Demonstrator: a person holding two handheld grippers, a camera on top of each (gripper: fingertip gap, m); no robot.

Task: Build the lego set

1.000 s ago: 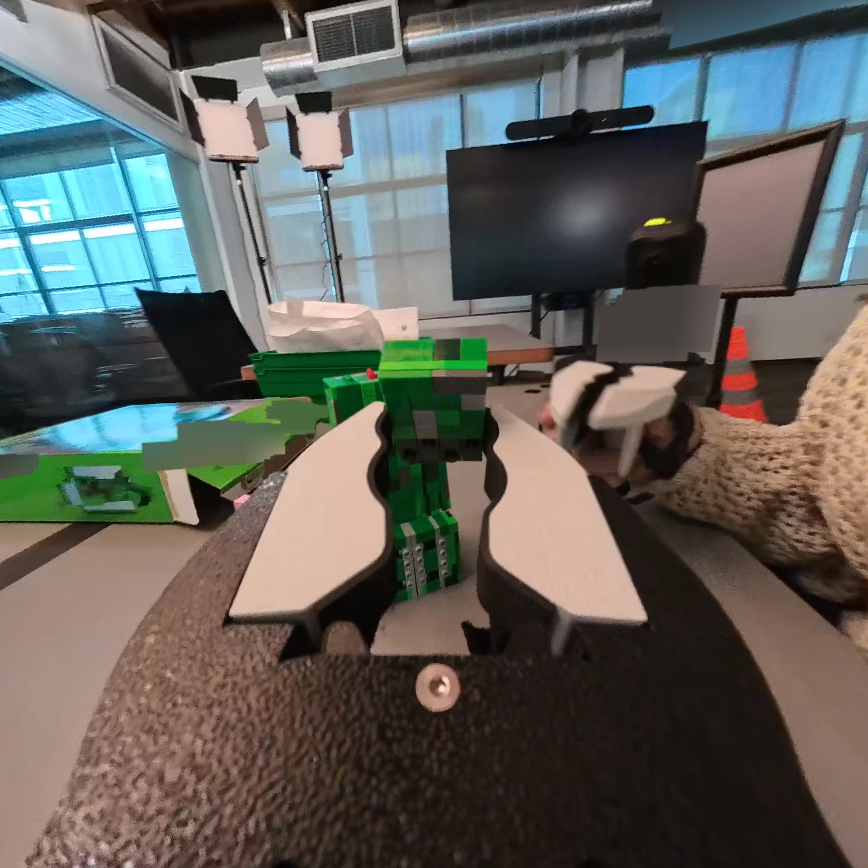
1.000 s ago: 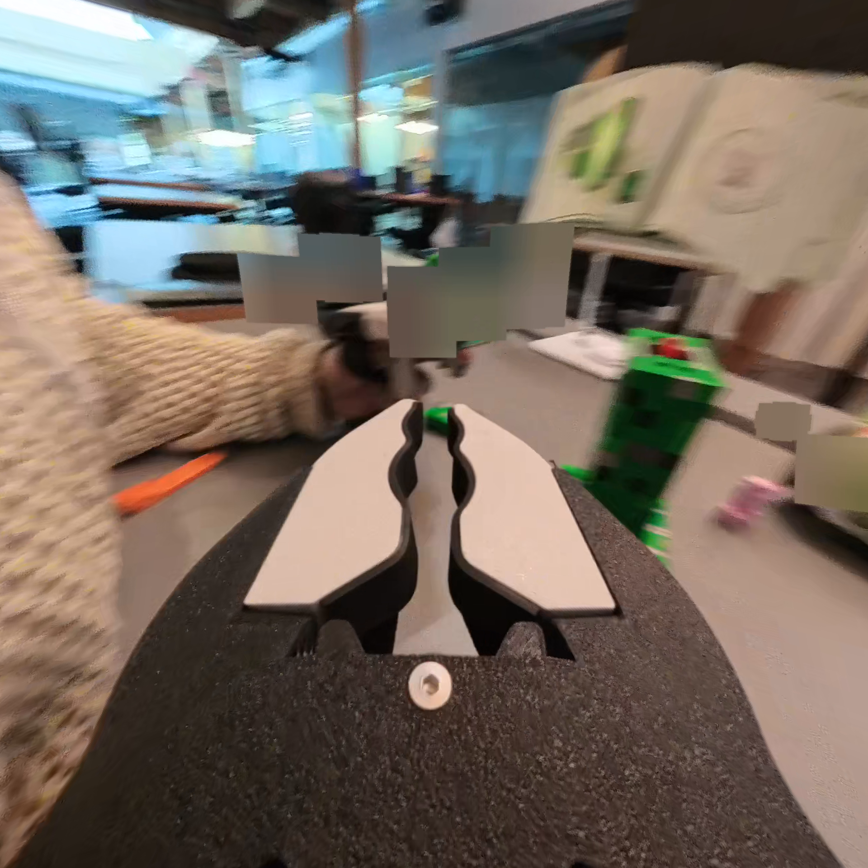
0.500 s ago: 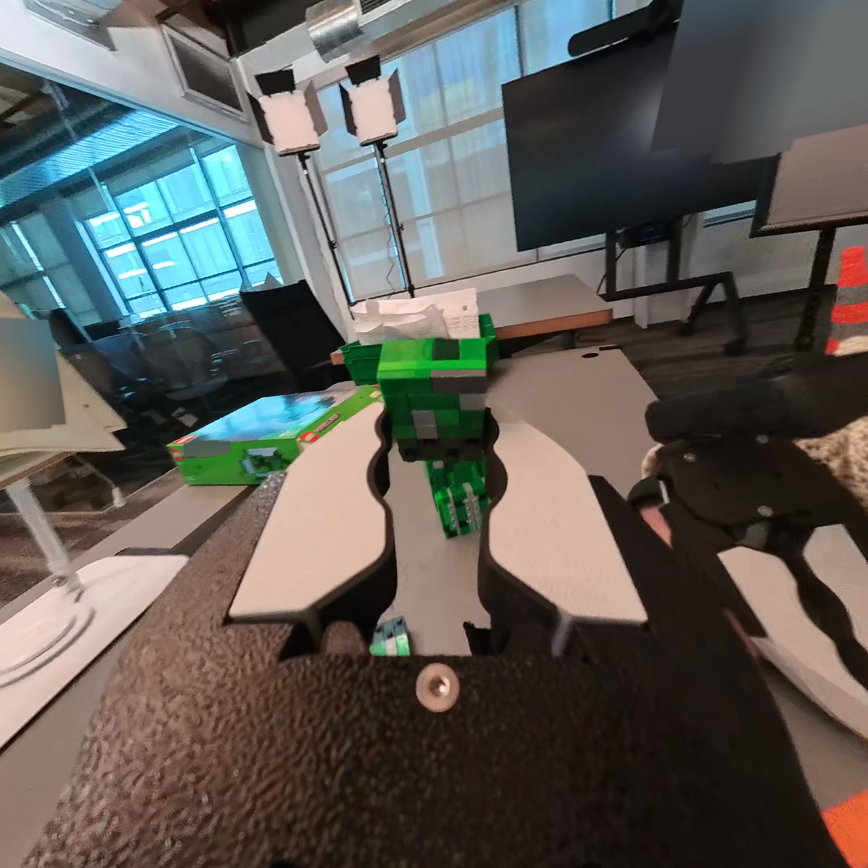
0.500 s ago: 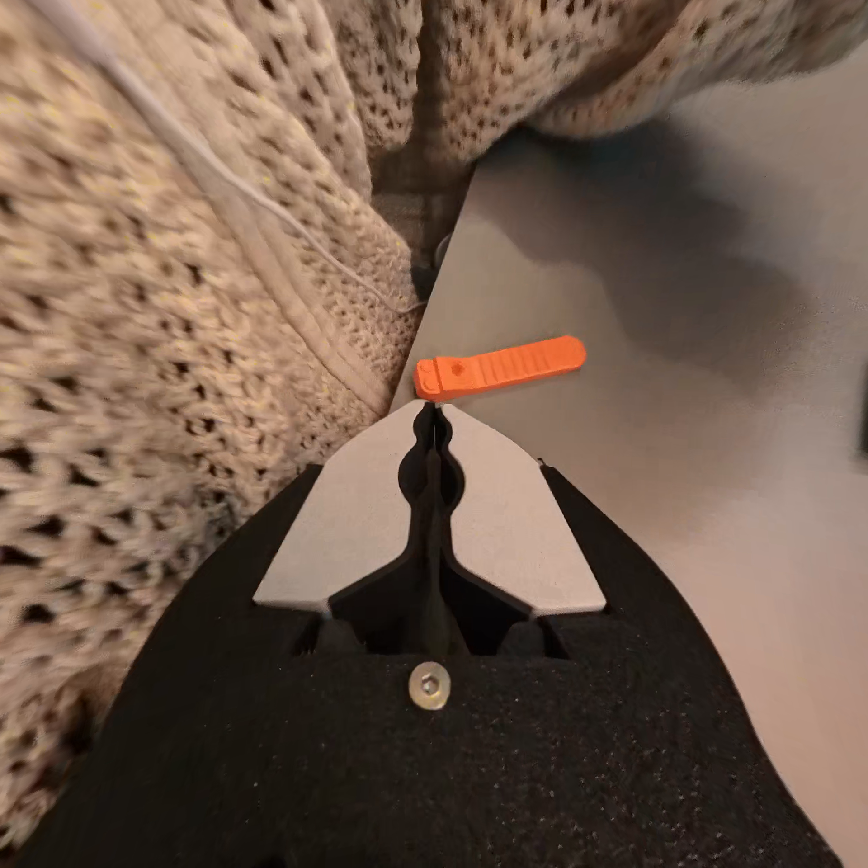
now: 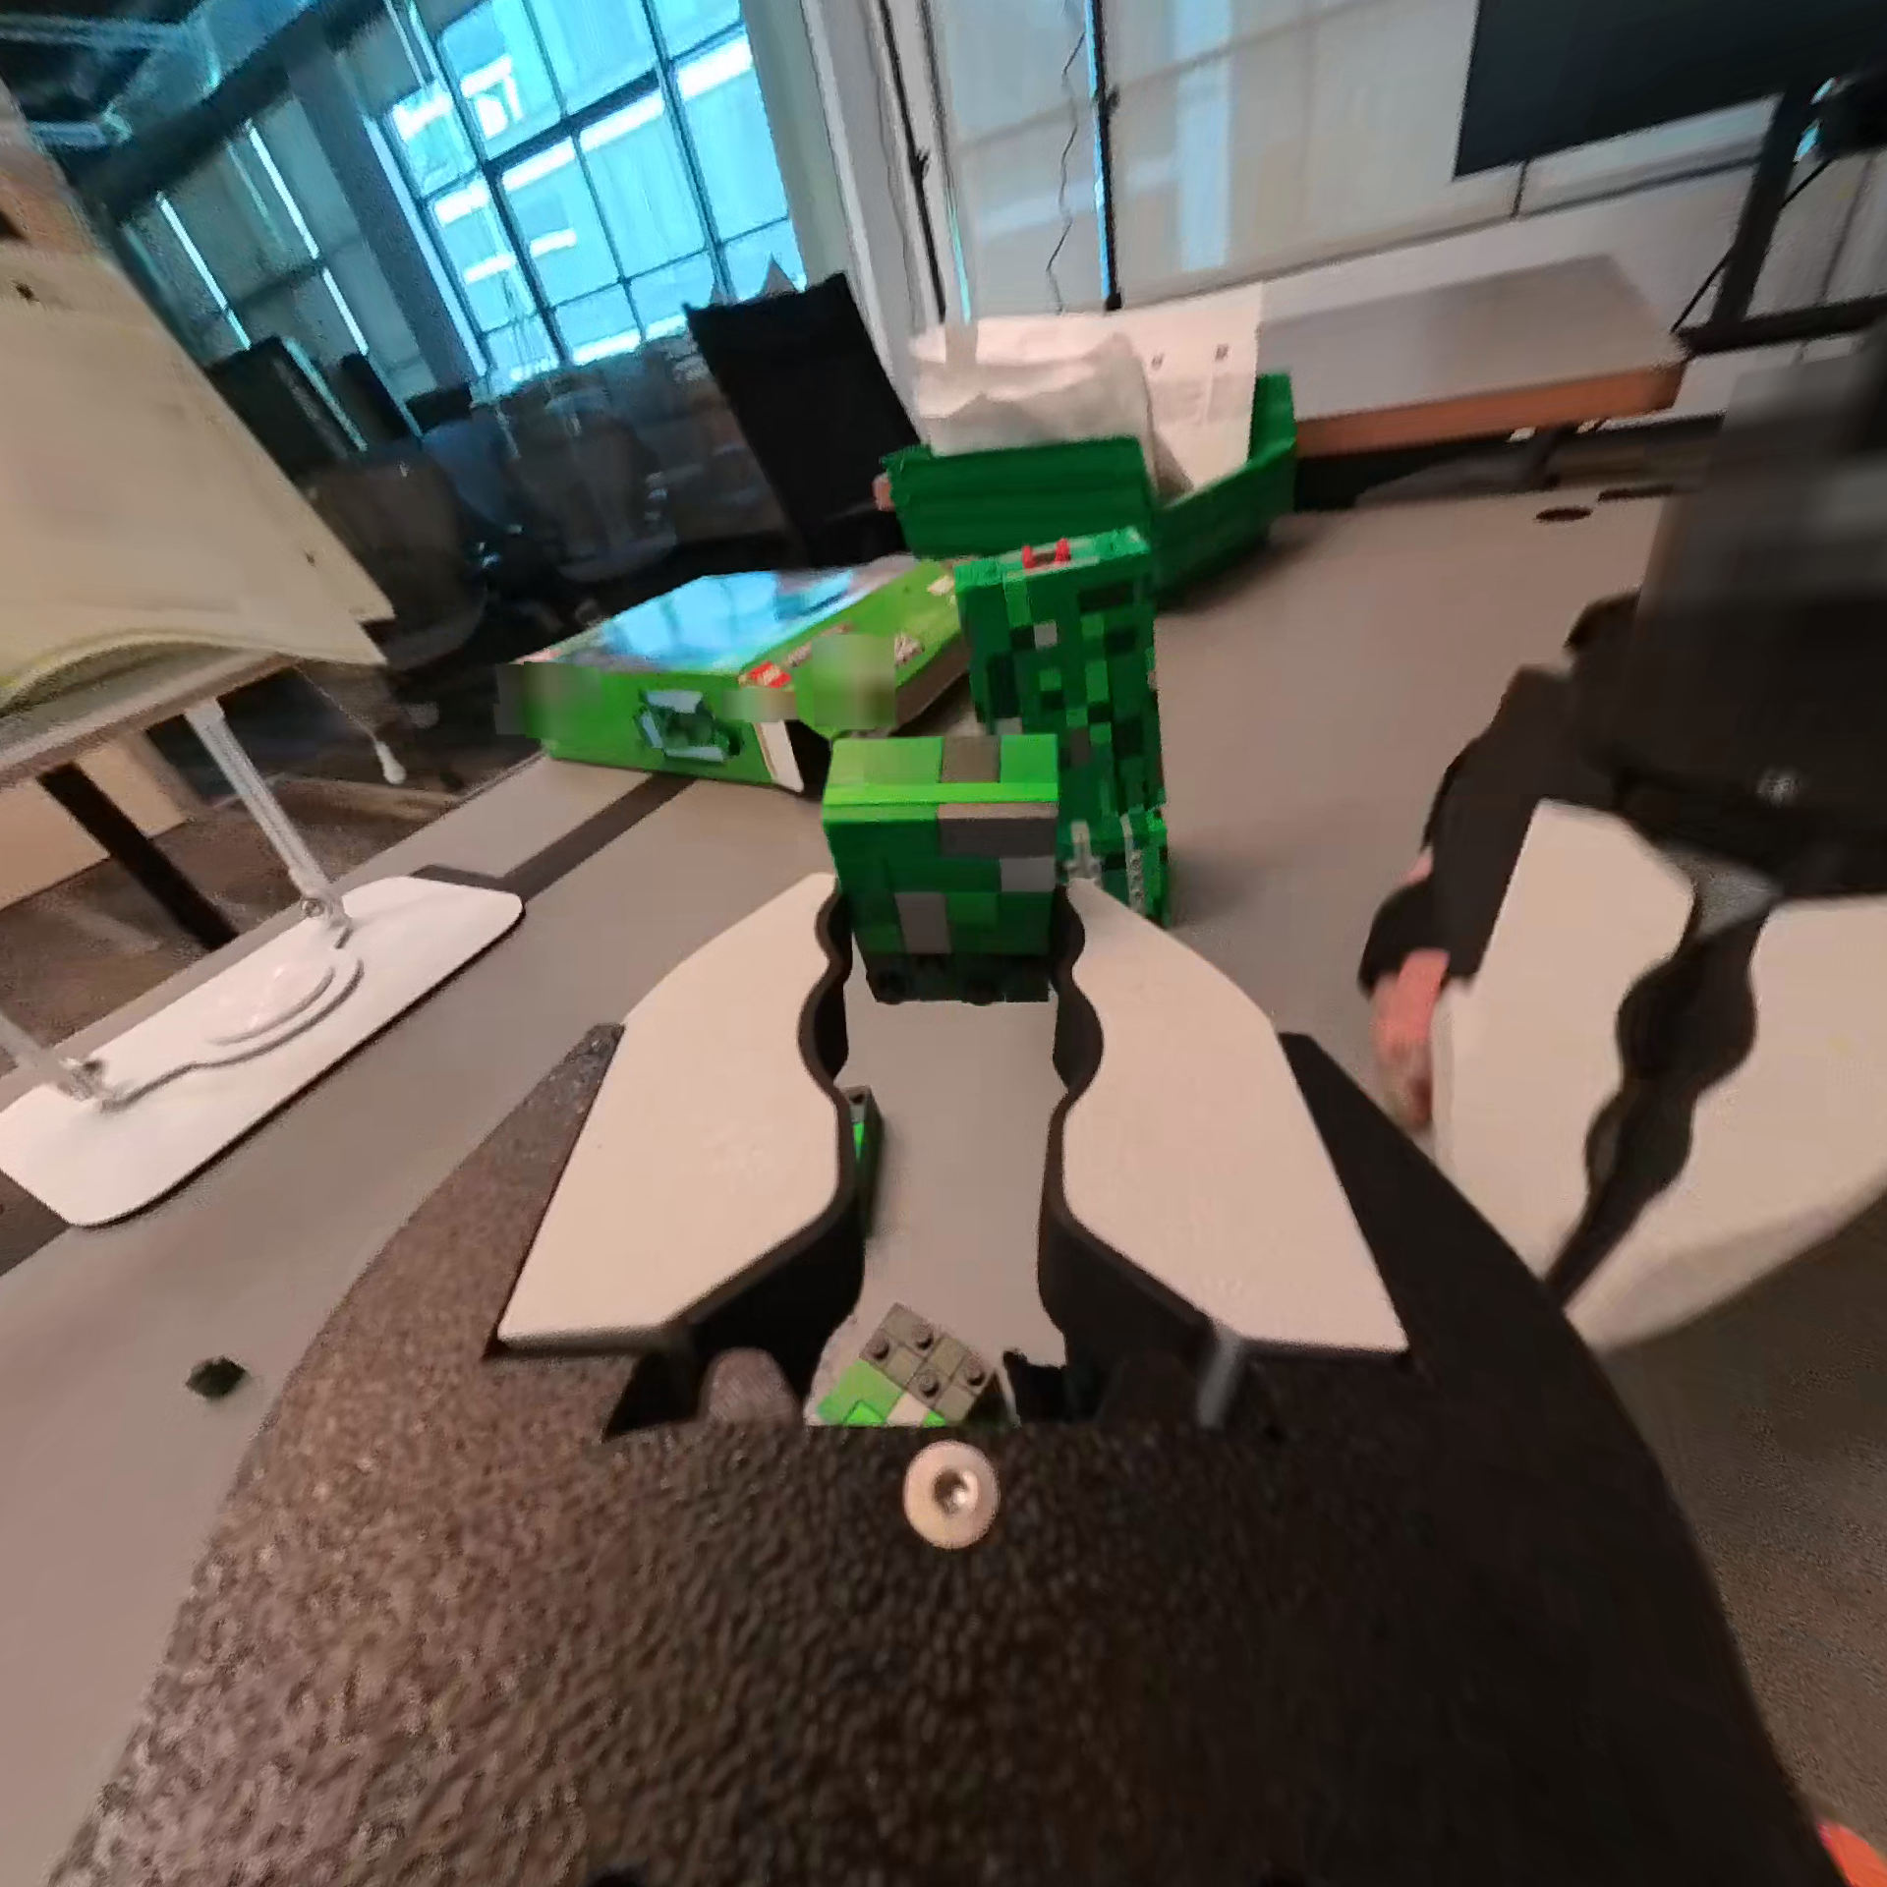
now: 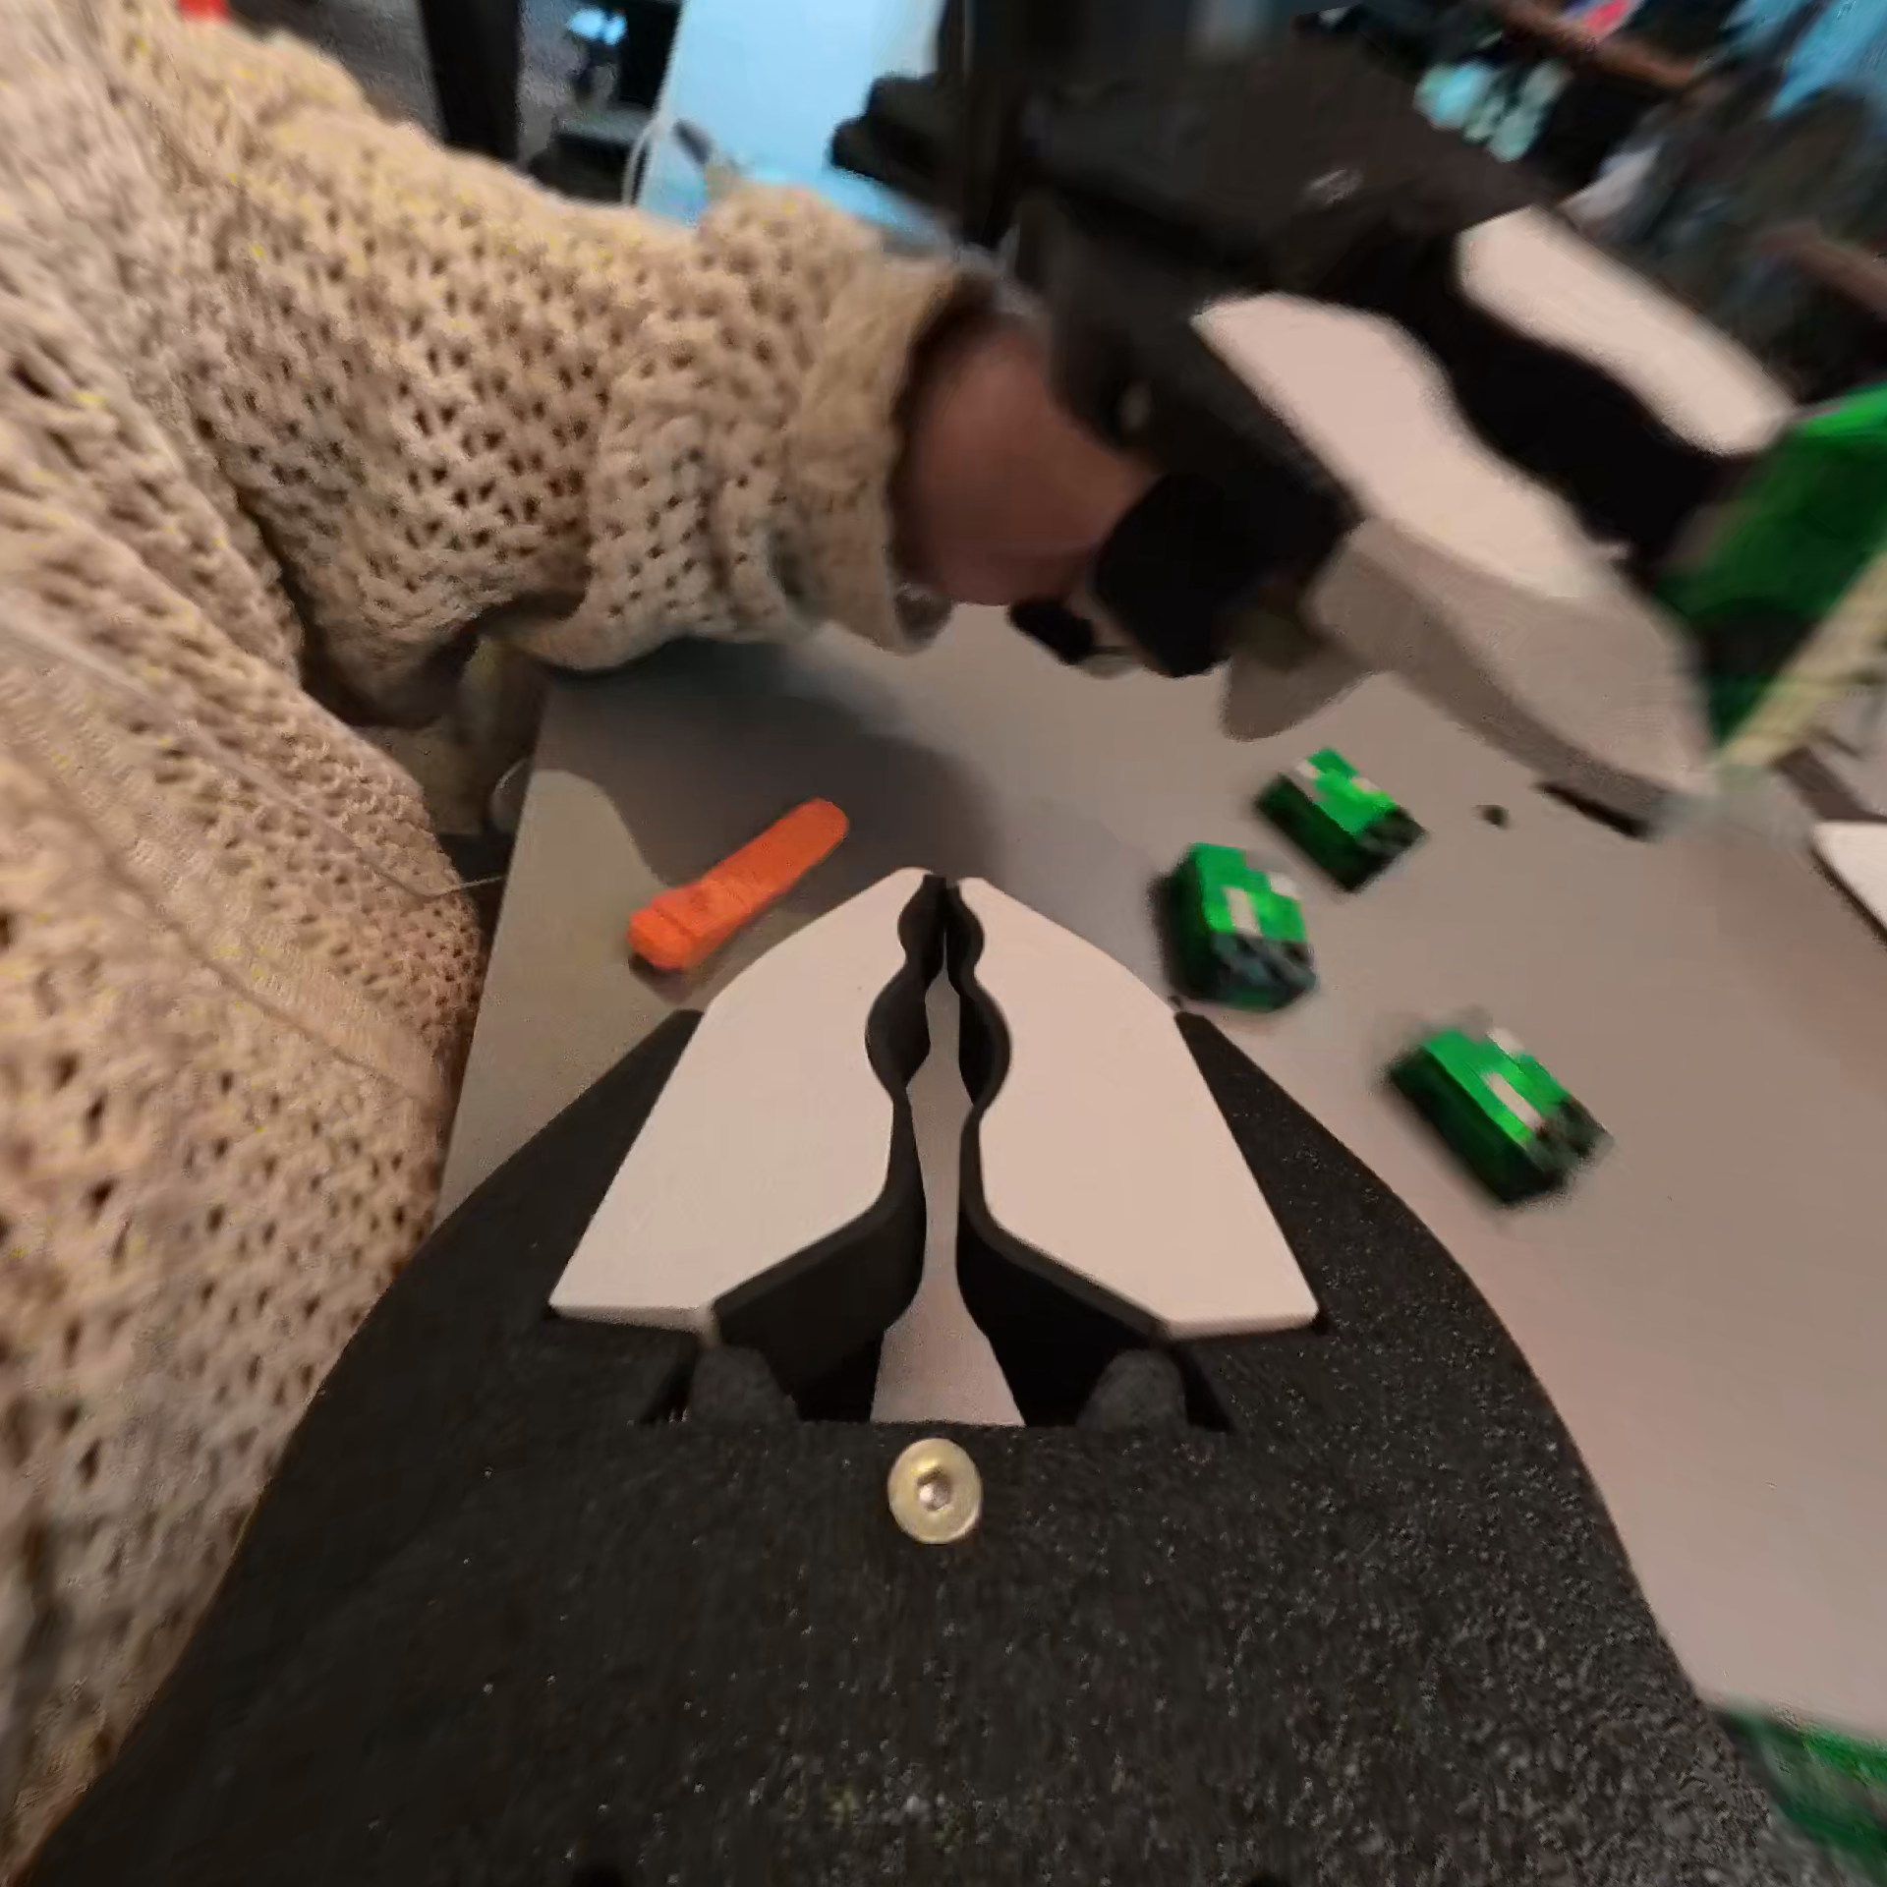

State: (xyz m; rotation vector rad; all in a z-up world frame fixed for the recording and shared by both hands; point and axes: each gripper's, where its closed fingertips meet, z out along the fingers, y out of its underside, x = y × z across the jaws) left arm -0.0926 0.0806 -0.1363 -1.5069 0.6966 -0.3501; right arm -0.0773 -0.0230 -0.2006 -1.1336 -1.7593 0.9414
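Observation:
My left gripper (image 5: pixel 950 919) is shut on a green and grey cube-shaped lego head (image 5: pixel 945 848), held at the fingertips above the grey table (image 5: pixel 1327 715). The tall green lego body (image 5: pixel 1072 705) stands on the table just behind it, to the right. Small green pieces (image 5: pixel 919 1379) lie under the gripper. My right gripper (image 6: pixel 939 897) is shut and empty, low over the table's near edge. An orange brick separator (image 6: pixel 740 883) lies just left of its tips. Three small green sub-builds (image 6: pixel 1241 929) lie to its right. The left gripper (image 6: pixel 1481 460) also shows blurred in the right wrist view.
A green set box (image 5: pixel 715 694) lies at the back left, and a green bin (image 5: pixel 1021 490) with white paper stands behind it. An open booklet (image 5: pixel 153 490) sits on a clear stand with a white base (image 5: pixel 255 1021) at the left. A knitted sleeve (image 6: pixel 306 511) fills the left of the right wrist view. My hands' fingertips stand some 12 cm from each other. The orange brick separator (image 6: pixel 740 883) lies some 9 cm from my right tips, 20 cm from my left tips. The left tips stand about 15 cm off the tall green lego body (image 5: pixel 1072 705).
The left gripper has moved back and left with the head, so the body now stands apart behind it. The right gripper closed and swung across the table edge toward the separator.

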